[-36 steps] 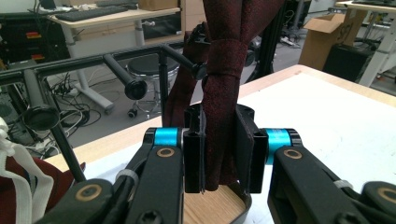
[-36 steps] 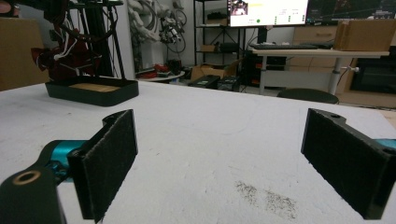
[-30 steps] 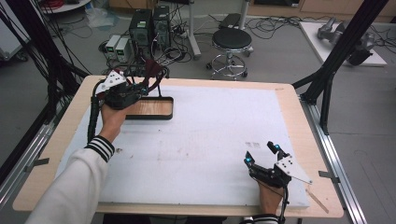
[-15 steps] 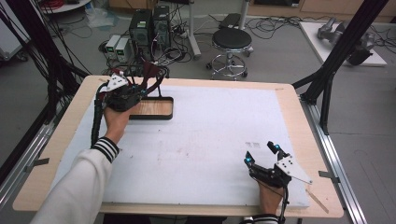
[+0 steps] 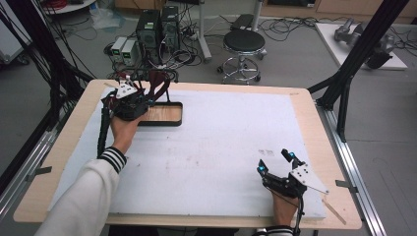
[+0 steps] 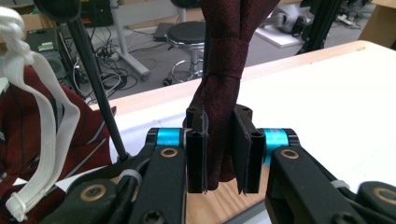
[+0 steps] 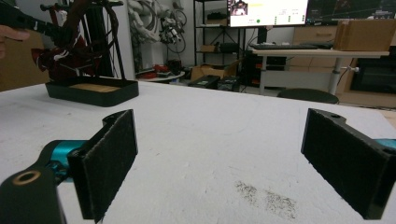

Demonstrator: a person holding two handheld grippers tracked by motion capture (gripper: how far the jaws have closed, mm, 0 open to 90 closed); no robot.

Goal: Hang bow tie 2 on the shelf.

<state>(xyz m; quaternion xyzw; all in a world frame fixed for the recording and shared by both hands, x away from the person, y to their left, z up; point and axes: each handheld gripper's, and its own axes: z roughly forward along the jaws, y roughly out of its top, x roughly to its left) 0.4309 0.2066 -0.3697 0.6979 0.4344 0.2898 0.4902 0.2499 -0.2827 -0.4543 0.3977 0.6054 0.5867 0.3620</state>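
Left gripper [image 6: 219, 158] jaws clamp the dark red tie [image 6: 222, 93].

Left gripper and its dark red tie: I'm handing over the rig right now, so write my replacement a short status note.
Left gripper: jaws shut on the tie, which hangs from above, over the tray at the table's far left.
Right gripper: jaws open, holding nothing, near the front right edge of the white mat.
More dark red fabric and a white strap sit beside the left gripper.
Done: tie gripped.
Left: probably pulling it free or laying it in the tray; the right gripper has not yet joined in.
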